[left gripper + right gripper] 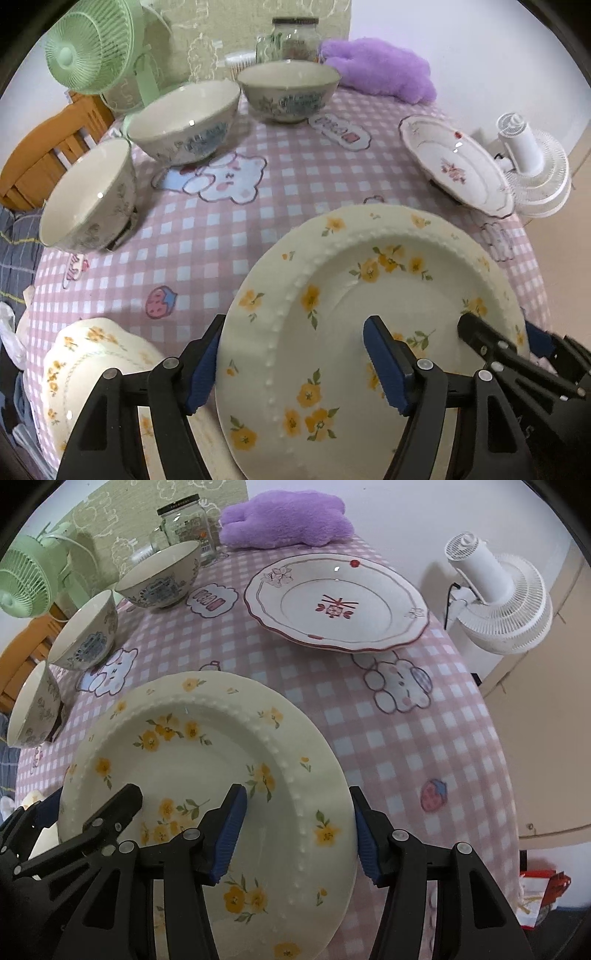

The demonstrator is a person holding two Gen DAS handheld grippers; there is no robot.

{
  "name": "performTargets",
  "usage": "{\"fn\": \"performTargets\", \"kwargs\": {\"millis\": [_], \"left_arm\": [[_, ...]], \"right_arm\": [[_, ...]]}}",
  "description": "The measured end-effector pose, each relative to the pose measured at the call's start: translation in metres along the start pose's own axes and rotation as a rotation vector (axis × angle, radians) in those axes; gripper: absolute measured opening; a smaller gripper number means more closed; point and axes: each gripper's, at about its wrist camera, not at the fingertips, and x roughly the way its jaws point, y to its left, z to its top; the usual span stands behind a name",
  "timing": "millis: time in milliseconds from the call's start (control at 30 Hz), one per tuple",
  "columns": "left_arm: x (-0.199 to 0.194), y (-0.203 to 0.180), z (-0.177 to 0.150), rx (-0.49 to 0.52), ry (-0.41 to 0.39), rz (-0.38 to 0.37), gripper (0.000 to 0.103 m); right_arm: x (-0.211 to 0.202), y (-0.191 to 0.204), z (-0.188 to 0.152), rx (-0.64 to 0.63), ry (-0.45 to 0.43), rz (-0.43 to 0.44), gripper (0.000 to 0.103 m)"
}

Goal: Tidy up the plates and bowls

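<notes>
A cream plate with yellow flowers is held tilted above the pink checked table. My left gripper straddles its left rim, one finger above and one below. My right gripper straddles its right rim the same way; its fingers also show in the left wrist view. A white plate with red trim lies at the far right. Three blue-patterned bowls stand in an arc at the left. A yellow-flowered dish sits at the near left.
A green fan stands at the back left and a white fan beside the table's right edge. A glass jar and a purple plush lie at the back. A wooden chair is at the left.
</notes>
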Motion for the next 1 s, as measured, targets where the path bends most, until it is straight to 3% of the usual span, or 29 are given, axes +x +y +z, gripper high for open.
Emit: {"fn": "performTargets", "kwargs": {"millis": [433, 800, 1000], "left_arm": [[-0.042, 0.033, -0.027, 0.079, -0.026, -0.074, 0.074], [-0.059, 0.098, -0.061, 0.016, -0.018, -0.084, 0.074], [-0.059, 0.132, -0.074, -0.024, -0.001, -0.096, 0.074]], "right_arm": [[-0.048, 0.031, -0.042, 0.067, -0.041, -0.045, 0.059], [-0.072, 0.097, -0.067, 0.007, -0.093, -0.032, 0.059], [-0.067, 0.131, -0.082, -0.012, -0.077, -0.027, 0.059]]}}
